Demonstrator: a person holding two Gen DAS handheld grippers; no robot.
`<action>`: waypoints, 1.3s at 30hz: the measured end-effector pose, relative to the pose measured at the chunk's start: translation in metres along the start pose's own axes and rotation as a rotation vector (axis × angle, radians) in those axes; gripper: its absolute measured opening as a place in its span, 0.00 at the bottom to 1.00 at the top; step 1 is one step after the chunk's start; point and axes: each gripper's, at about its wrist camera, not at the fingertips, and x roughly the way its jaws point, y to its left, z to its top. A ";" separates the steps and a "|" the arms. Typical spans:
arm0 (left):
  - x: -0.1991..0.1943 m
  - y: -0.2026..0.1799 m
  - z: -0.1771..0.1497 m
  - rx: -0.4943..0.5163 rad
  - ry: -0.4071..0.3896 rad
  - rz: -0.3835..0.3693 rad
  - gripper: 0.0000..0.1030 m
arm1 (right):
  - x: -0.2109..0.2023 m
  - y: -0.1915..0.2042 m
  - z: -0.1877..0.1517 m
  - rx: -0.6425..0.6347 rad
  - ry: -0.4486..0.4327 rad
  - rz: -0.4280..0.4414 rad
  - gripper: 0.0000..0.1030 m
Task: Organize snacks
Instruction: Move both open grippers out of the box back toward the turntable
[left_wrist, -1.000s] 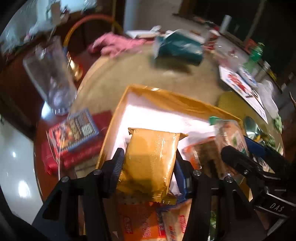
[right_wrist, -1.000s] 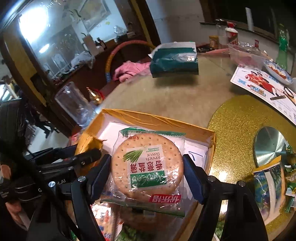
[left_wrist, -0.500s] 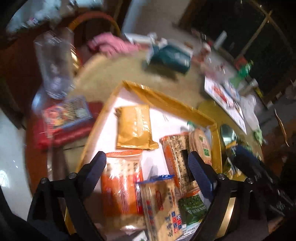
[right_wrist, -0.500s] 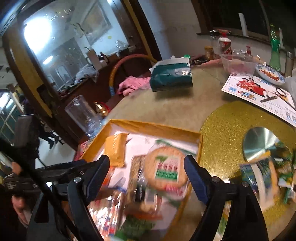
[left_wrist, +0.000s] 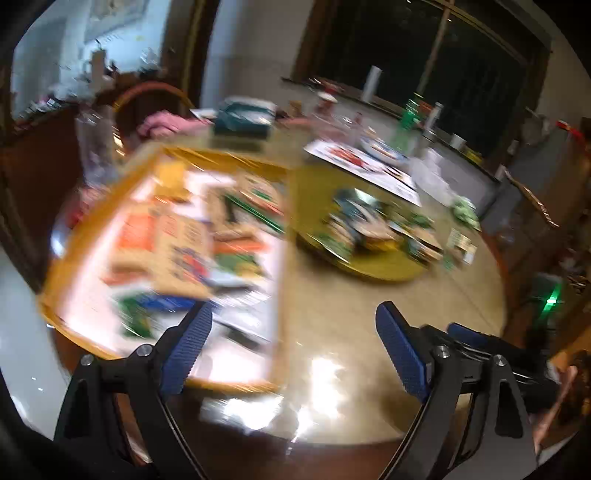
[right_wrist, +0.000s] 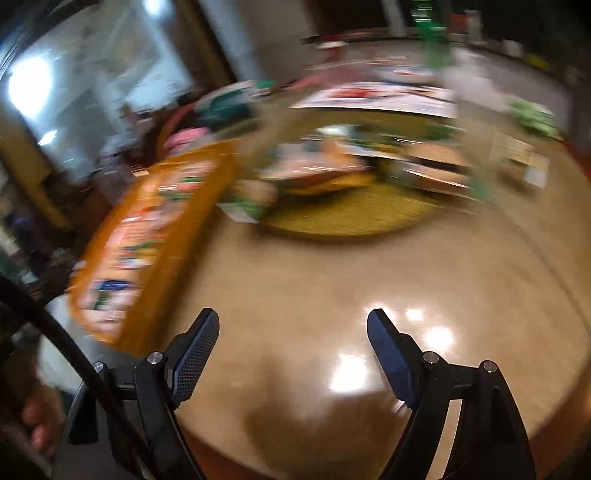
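blurred snack packets (left_wrist: 177, 251) are lying in the orange tray (left_wrist: 284, 236); left claw (left_wrist: 291, 339) and right claw (right_wrist: 291, 343) are hanging spread apart, empty, over the table (right_wrist: 295, 288).

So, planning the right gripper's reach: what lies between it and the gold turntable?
Only bare, glossy tabletop lies between right gripper and gold turntable, seen in right wrist view.

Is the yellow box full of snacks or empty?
Full. The yellow box holds many snack packets, covering most of its white floor; blur hides which ones.
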 end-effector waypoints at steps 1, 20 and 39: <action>0.003 -0.007 -0.002 0.002 0.016 -0.014 0.88 | -0.002 -0.012 -0.004 0.021 -0.003 -0.028 0.80; 0.023 -0.057 -0.028 0.094 0.099 0.009 0.88 | -0.007 -0.057 -0.020 0.019 -0.026 -0.344 0.85; 0.050 -0.055 -0.022 0.086 0.154 0.025 0.88 | 0.002 -0.057 -0.010 0.033 -0.035 -0.314 0.93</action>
